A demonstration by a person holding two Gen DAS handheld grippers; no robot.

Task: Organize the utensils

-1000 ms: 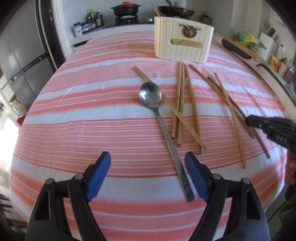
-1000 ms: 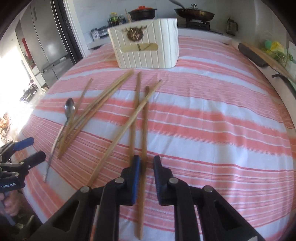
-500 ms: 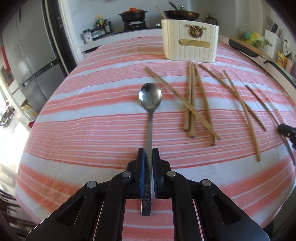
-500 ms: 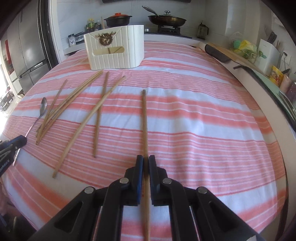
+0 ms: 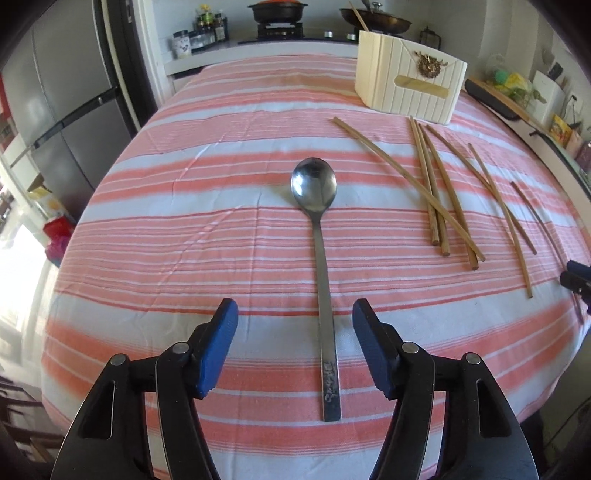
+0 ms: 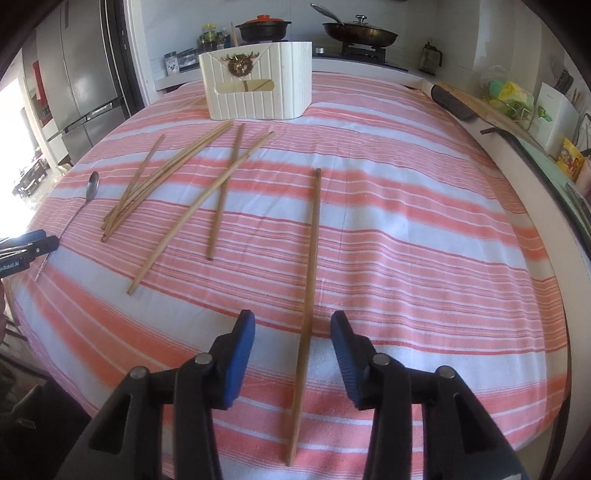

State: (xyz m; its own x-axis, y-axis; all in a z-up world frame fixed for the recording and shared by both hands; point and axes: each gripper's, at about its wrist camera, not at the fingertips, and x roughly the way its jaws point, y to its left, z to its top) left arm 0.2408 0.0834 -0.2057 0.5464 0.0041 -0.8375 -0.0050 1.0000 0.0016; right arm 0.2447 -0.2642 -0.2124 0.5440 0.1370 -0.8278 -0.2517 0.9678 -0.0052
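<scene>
A steel spoon (image 5: 319, 236) lies flat on the striped cloth, bowl away from me. My left gripper (image 5: 295, 317) straddles its handle, jaws opening, pads clear of the metal. In the right wrist view a single wooden chopstick (image 6: 310, 258) lies lengthwise on the cloth. My right gripper (image 6: 293, 328) has it between its jaws, which are opening and do not touch it. Several more chopsticks (image 6: 173, 184) lie scattered left of it, also seen as chopsticks (image 5: 443, 192) right of the spoon. A cream ribbed utensil holder (image 6: 258, 81) stands at the far side, with one stick in it.
The table (image 5: 184, 229) wears a pink-and-white striped cloth. A fridge (image 5: 55, 103) stands at the left. A counter with a stove, pot and pan (image 6: 358, 33) runs behind. A dark-edged ledge with bags and boxes (image 6: 517, 110) borders the right side.
Both grippers were shut on their items half a second ago, the left on the spoon handle, the right on the chopstick. Now both have opened and the items lie free on the cloth.
</scene>
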